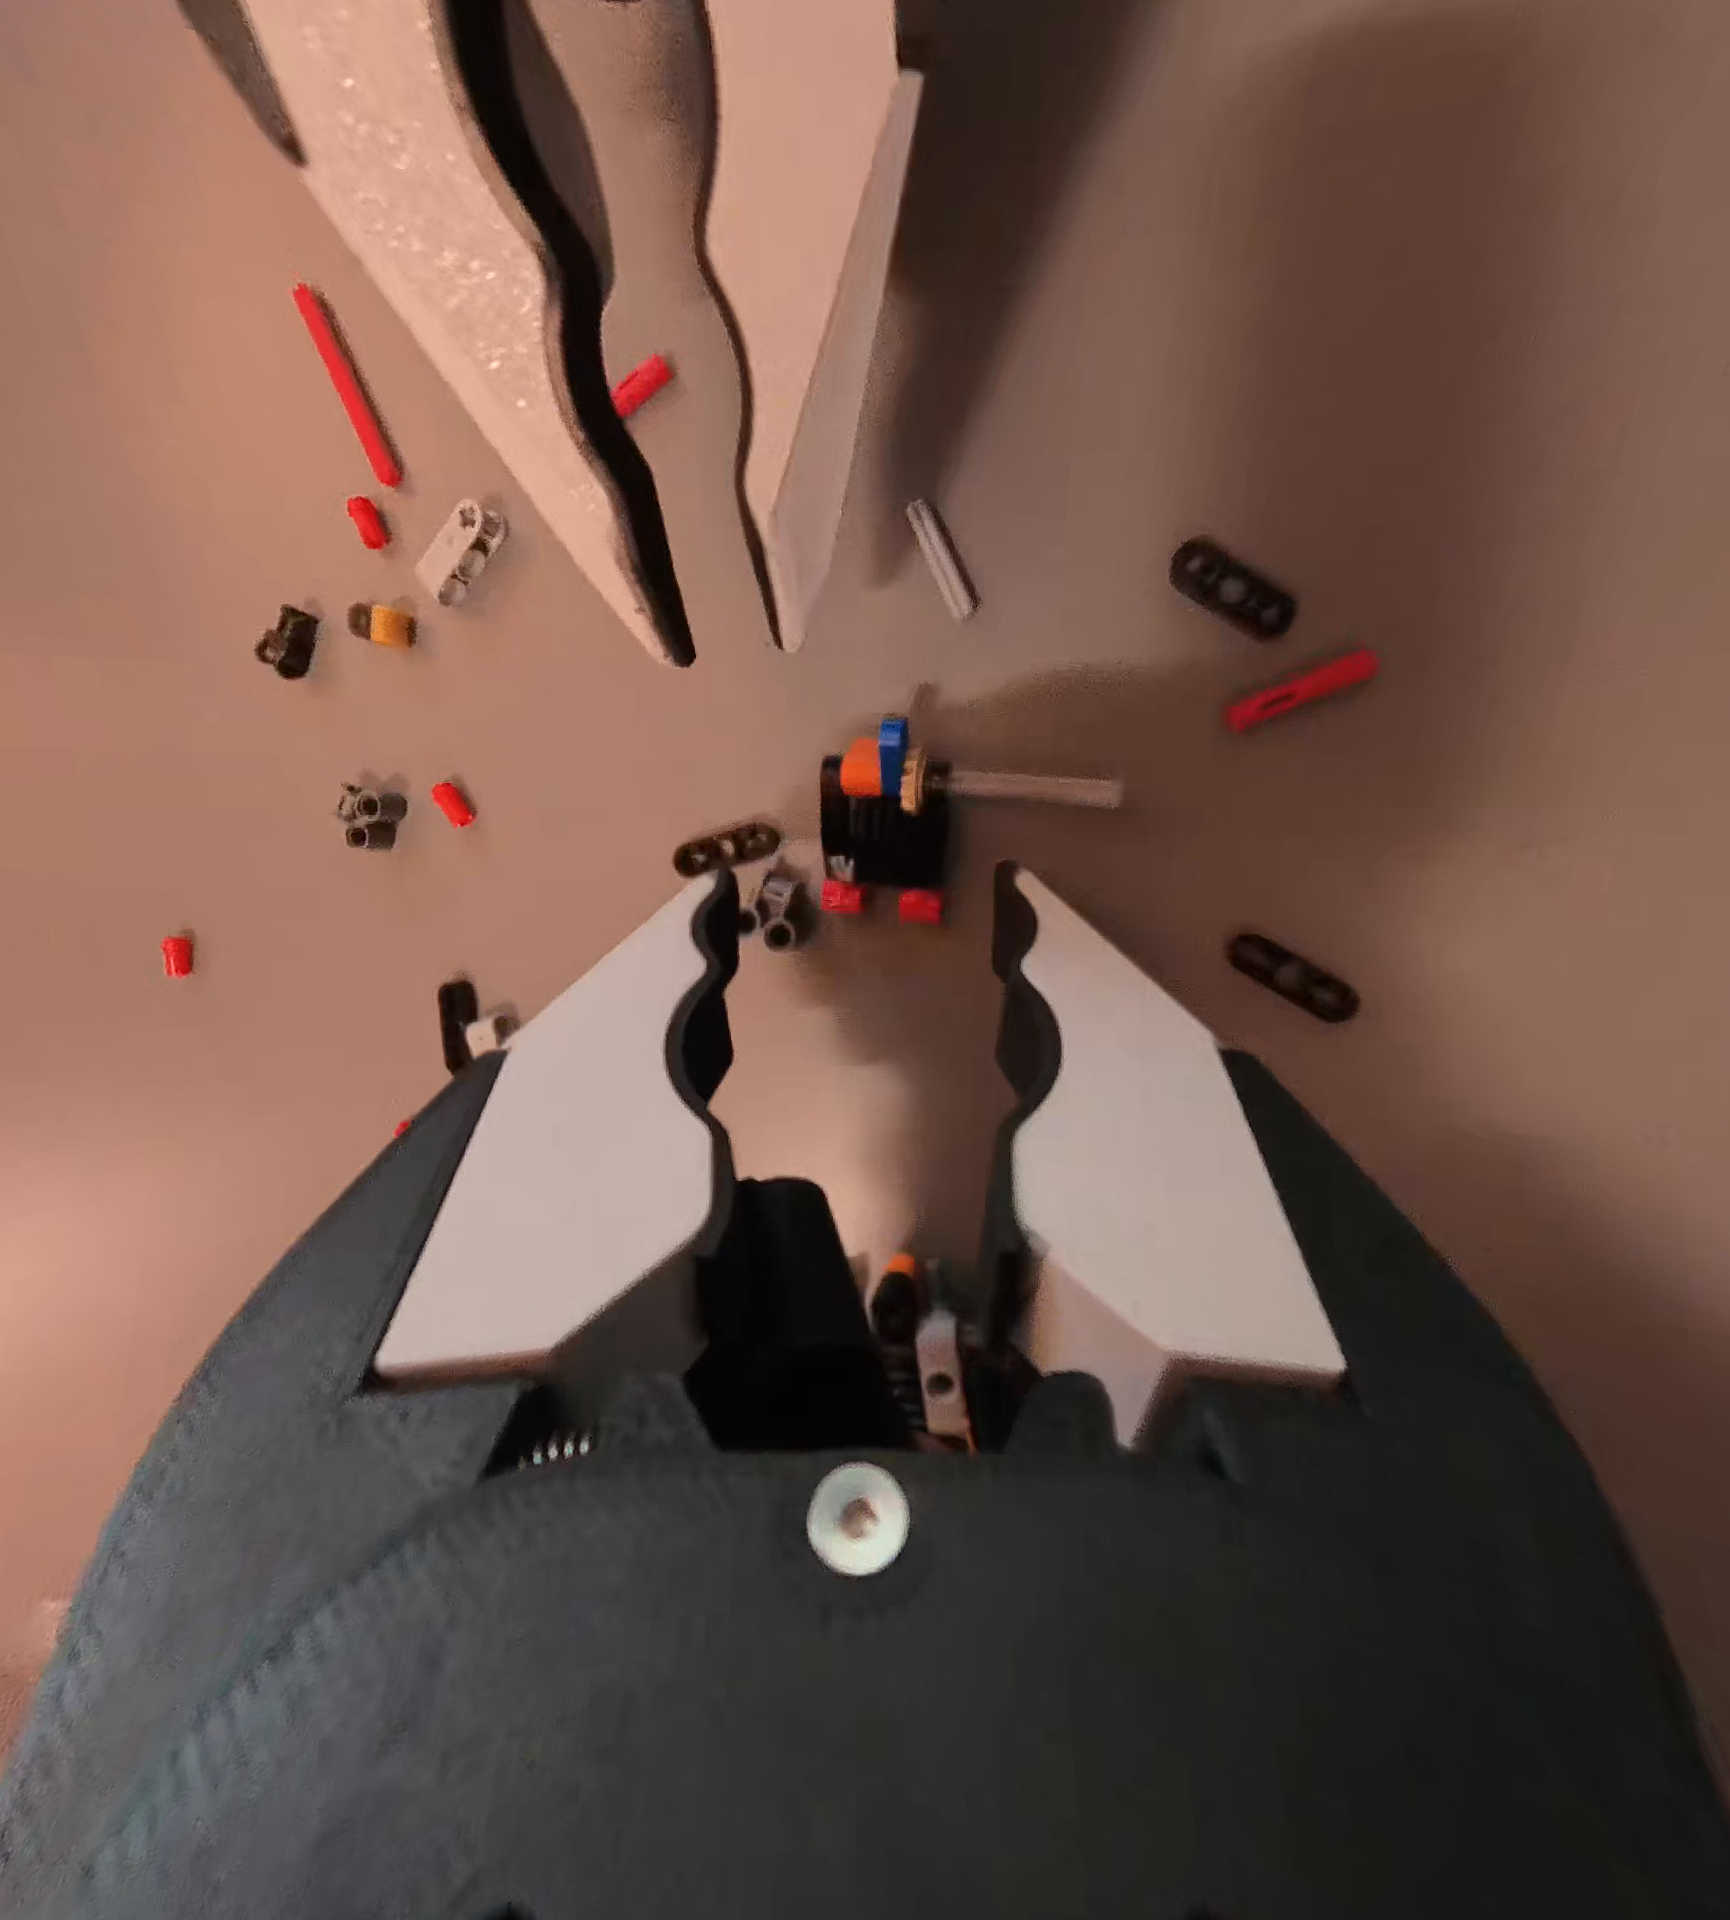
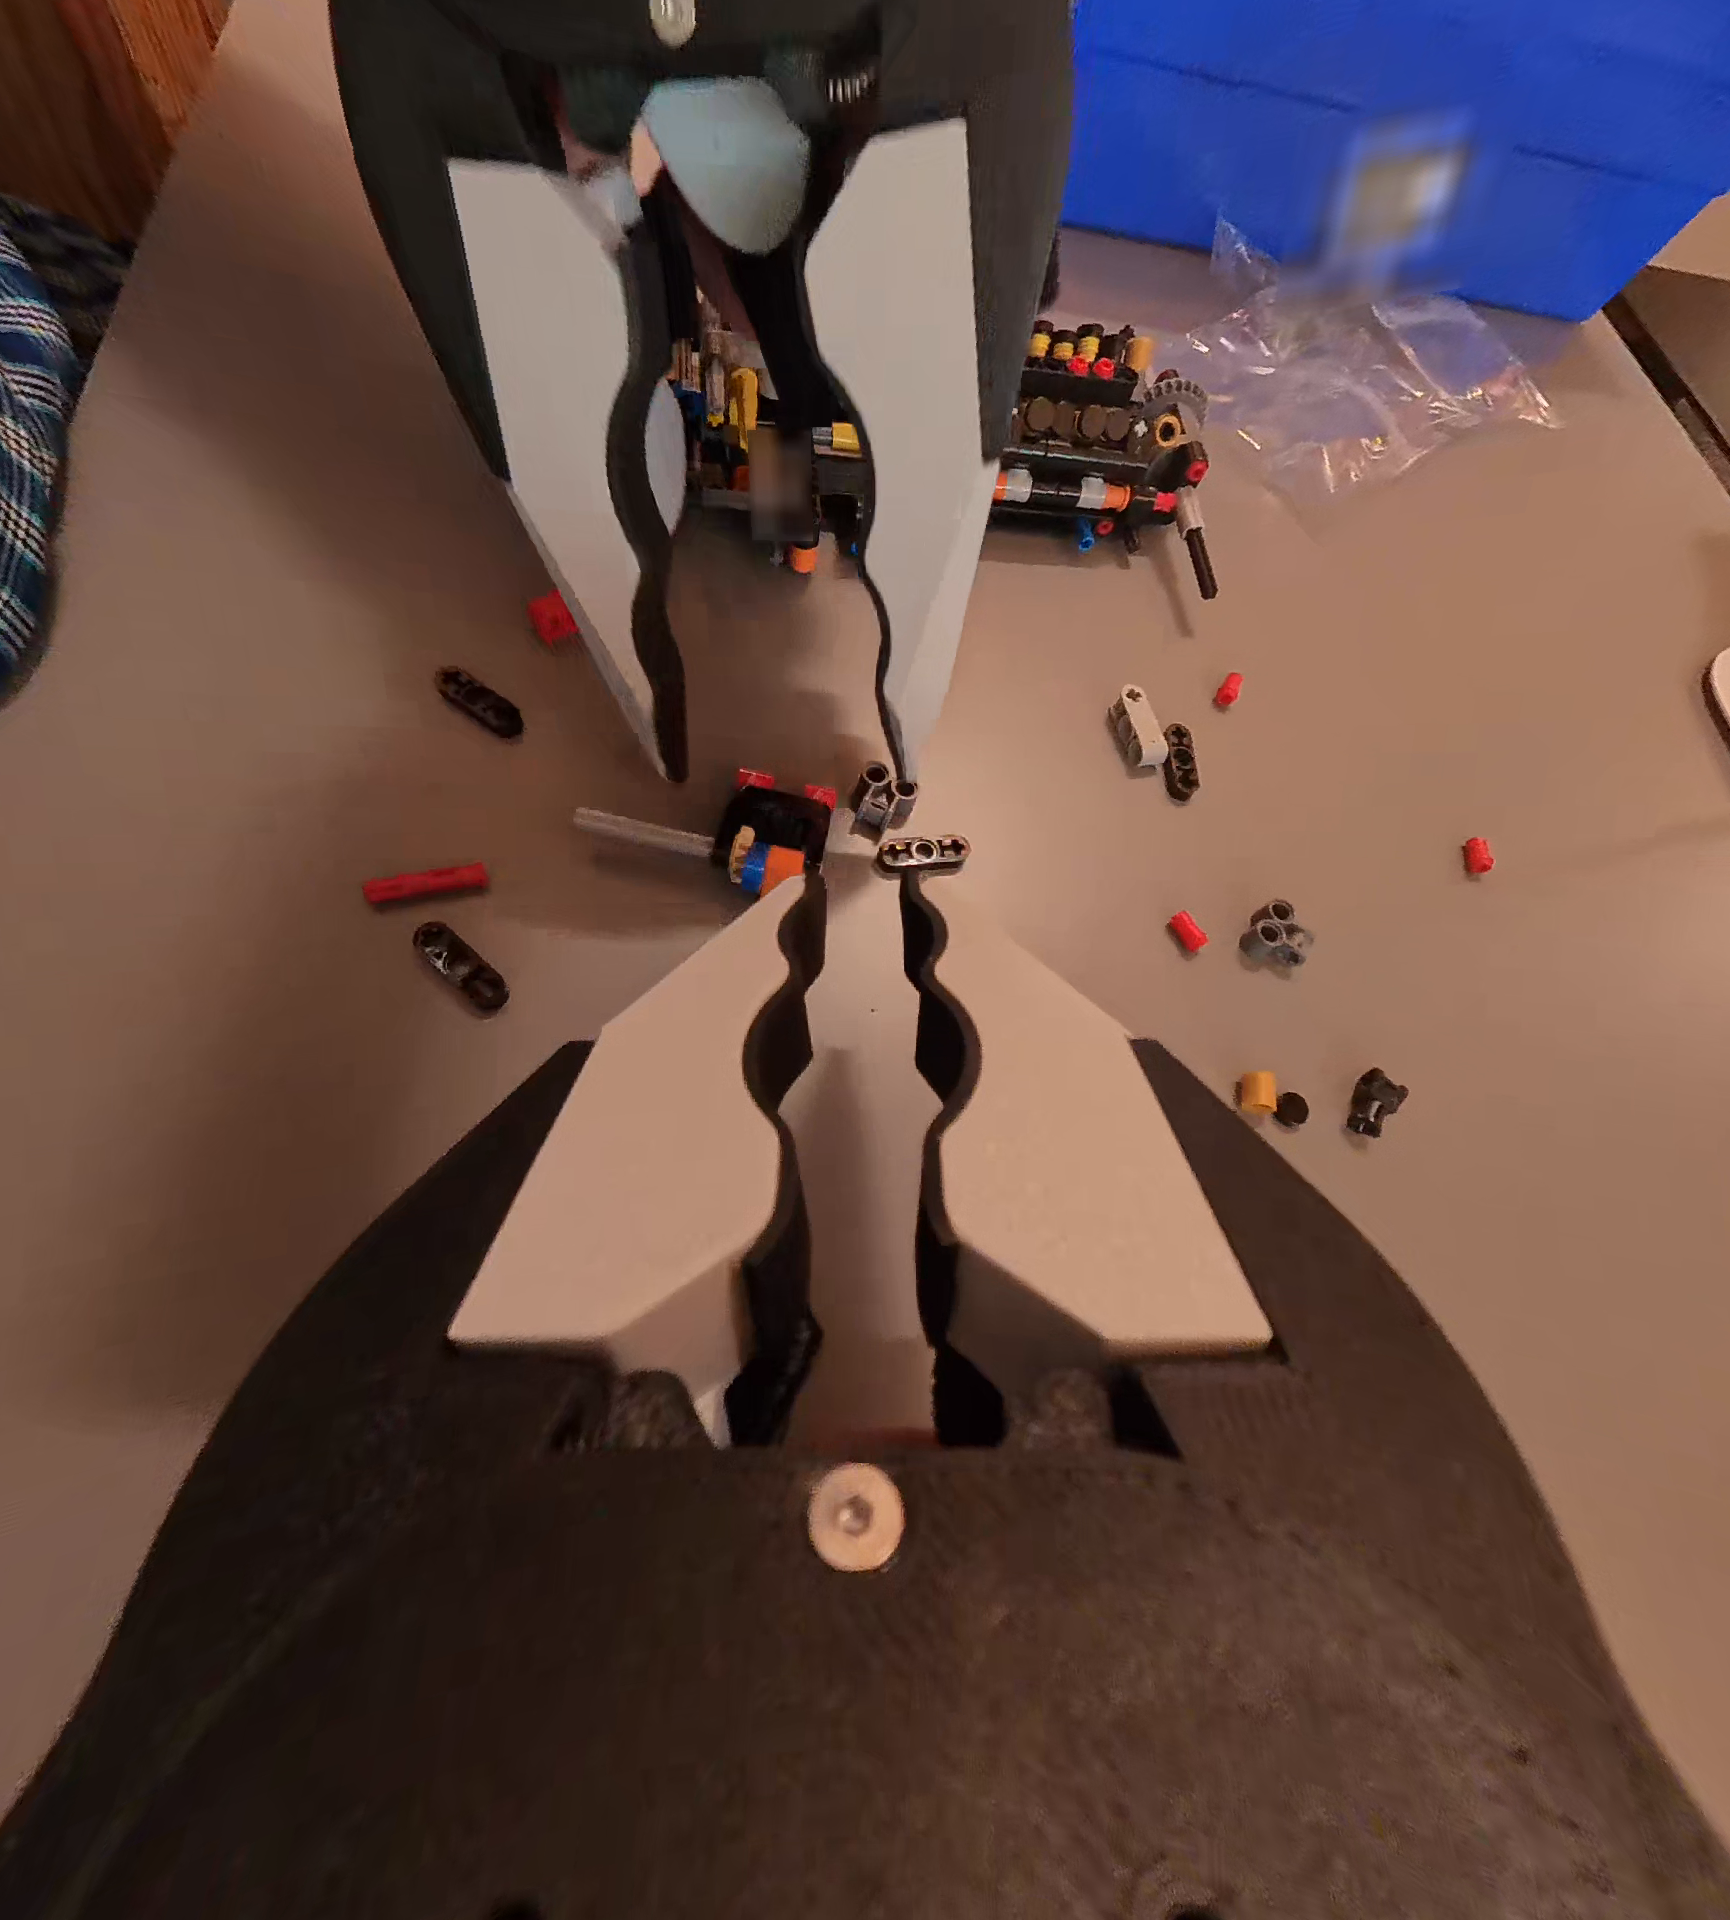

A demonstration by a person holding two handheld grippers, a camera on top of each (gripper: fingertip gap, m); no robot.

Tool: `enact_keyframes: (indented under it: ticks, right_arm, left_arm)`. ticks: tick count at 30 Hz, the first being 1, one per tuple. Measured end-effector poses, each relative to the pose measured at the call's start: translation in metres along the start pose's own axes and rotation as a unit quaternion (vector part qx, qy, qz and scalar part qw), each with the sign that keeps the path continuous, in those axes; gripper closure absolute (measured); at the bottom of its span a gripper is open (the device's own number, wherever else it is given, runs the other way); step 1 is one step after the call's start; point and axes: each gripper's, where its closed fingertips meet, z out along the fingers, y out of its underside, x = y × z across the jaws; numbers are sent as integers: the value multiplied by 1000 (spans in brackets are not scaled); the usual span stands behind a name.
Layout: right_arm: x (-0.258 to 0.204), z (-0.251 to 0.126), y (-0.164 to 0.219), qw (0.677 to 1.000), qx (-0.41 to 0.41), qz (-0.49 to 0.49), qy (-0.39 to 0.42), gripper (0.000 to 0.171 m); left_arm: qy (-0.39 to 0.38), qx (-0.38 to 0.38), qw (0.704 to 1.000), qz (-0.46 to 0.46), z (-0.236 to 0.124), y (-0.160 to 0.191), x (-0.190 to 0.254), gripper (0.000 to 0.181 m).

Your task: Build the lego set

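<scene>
A small lego assembly [image 1: 882, 821], a black block with orange, blue and tan parts and a grey axle, lies on the tan table [image 1: 1515, 1091]. My left gripper [image 1: 866, 894] is open and empty, its tips just short of the assembly on either side. A grey connector [image 1: 778, 914] and a black three-hole beam [image 1: 726, 847] lie by its left fingertip. My right gripper [image 2: 858, 888] is narrowly open and empty, facing the left gripper [image 2: 788, 774] with the assembly [image 2: 773, 831], the beam [image 2: 923, 852] and the connector [image 2: 882, 800] between them. The right gripper [image 1: 731, 644] also shows in the left wrist view.
Loose parts lie all around: red axles [image 2: 425, 883], black beams [image 2: 461, 966], red bushes [image 2: 1188, 930], a yellow piece [image 2: 1256, 1091]. A larger built lego model [image 2: 1089, 447], a clear plastic bag [image 2: 1360, 384] and a blue box [image 2: 1412, 135] stand behind the left gripper. The tips of one gripper are about 5 cm away from the tips of the other. About 10 cm separates my right fingertips from the yellow piece [image 2: 1256, 1091]. It is also in sight in the left wrist view [image 1: 387, 625].
</scene>
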Motion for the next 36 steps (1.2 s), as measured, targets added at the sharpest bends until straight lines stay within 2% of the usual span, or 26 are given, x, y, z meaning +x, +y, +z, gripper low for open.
enact_keyframes:
  ticks: [4,8,12,16,22,25,28,36]
  right_arm:
    - [2,-2,-1,1000,4,0,2,161]
    - [0,-3,-2,1000,4,-4,0,161]
    - [2,-6,-4,1000,9,-2,3,160]
    - [6,-10,-7,1000,17,5,9,156]
    - [7,-13,-16,999,36,2,18,138]
    - [9,-12,-22,998,49,13,27,111]
    - [8,-11,-28,997,65,23,29,94]
    - [10,-19,-42,993,105,16,44,111]
  left_arm:
    - [29,2,1000,4,9,-3,3,137]
    - [44,4,999,-1,13,-5,3,155]
    - [39,14,999,-14,15,-6,-1,157]
    - [19,27,997,-70,10,-6,-16,157]
    - [19,80,982,-169,-12,-12,-39,158]
    - [-17,108,984,-143,-23,-21,-49,158]
    - [-69,116,987,-93,-32,-31,-55,157]
    - [-123,137,983,-19,-45,-54,-53,157]
